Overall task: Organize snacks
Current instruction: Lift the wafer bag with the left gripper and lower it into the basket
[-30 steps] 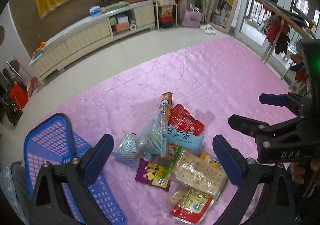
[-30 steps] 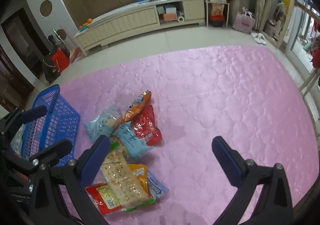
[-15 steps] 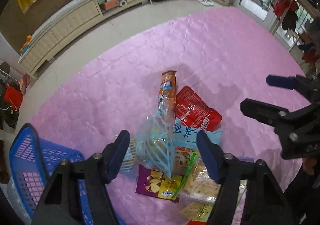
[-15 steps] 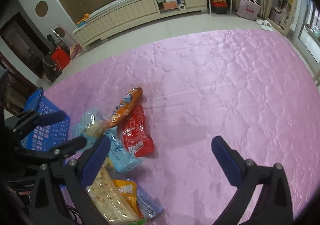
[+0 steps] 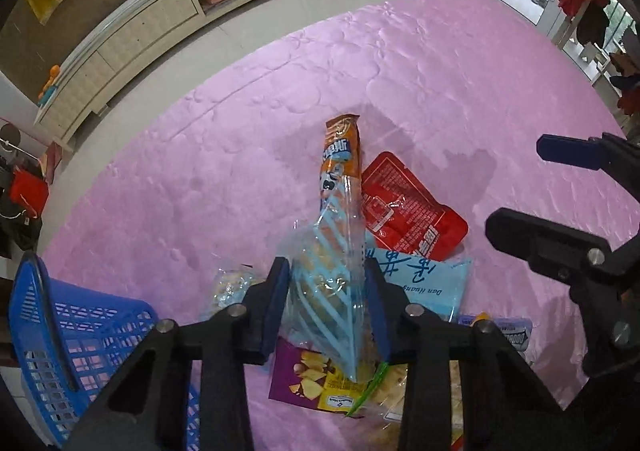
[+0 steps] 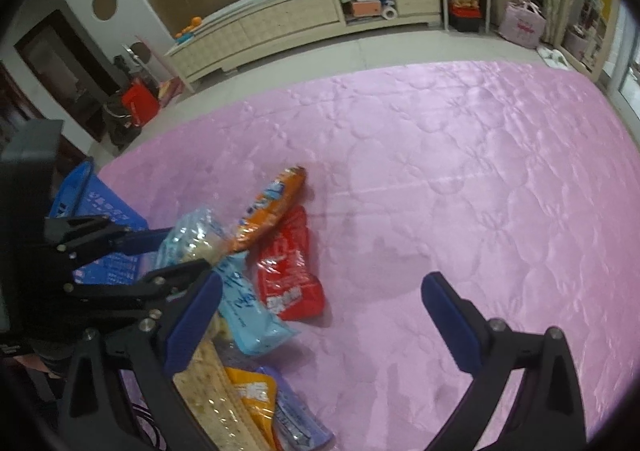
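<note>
Snacks lie in a loose pile on a pink quilted bedspread, near its front left part. Readable writing is sparse: the light blue packet carries Chinese characters and the Latin words "Dan Huang"; the orange packet has white Chinese characters on a blue band; a small bluish wrapper at the pile's right edge begins "DOUBLE". The red pouch is covered in white print too small to read. A purple packet shows pictured chips and a small logo that cannot be read.

The left gripper has its fingers closed on a clear bag with light blue stripes, which holds pale biscuits. The bag stands up between the blue pads, above the purple packet and beside the light blue one. A second small clear bag lies just left of it.

The right gripper hangs over bare bedspread with its fingers spread wide and nothing between them.

A blue plastic basket sits at the left, just beside the pile; what can be seen of its inside is bare mesh.
</note>
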Tool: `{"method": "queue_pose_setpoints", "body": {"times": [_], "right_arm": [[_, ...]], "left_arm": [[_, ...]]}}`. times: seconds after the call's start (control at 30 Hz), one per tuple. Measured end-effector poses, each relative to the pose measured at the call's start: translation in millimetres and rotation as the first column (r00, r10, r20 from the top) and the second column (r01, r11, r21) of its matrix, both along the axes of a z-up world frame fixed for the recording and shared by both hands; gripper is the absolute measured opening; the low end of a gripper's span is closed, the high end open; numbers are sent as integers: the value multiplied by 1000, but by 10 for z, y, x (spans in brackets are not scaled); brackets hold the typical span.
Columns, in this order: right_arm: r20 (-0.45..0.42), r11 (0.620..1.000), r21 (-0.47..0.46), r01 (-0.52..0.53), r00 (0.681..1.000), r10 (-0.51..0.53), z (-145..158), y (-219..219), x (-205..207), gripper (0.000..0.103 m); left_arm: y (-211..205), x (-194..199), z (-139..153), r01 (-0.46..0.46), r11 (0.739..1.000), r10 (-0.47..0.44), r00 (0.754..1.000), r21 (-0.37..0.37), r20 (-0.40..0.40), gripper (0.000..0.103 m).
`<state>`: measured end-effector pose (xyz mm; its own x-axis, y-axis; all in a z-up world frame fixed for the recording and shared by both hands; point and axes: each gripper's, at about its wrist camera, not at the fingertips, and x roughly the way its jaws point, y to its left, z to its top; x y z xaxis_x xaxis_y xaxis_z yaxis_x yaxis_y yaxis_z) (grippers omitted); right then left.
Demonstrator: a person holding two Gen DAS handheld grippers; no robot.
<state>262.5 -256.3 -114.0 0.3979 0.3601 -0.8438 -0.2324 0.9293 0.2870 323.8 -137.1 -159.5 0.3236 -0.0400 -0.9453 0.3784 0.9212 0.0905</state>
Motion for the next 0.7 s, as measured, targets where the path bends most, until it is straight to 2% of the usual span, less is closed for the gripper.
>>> {"method": "queue_pose_setpoints", "body": {"times": [0.07, 0.23, 0.57, 0.7], "right_arm": [[-3, 1000, -7, -6, 1000, 6, 3, 39, 8, 100], [-21, 1000, 13, -25, 999, 26, 108, 80, -25, 99], [-40, 999, -17, -35, 999, 35, 309, 318, -5, 99], [-36, 997, -33, -74, 997, 72, 428, 491, -16, 99]], "left_arm": [[10, -5, 8, -21, 1000, 21, 1000, 2, 3, 34], [126, -94, 157, -69, 996, 71, 997, -60, 34, 34], [495, -436, 745, -109, 983, 130, 982, -148, 135, 34], [736, -566, 1007, -152, 968, 188, 966, -199, 175, 34]]}}
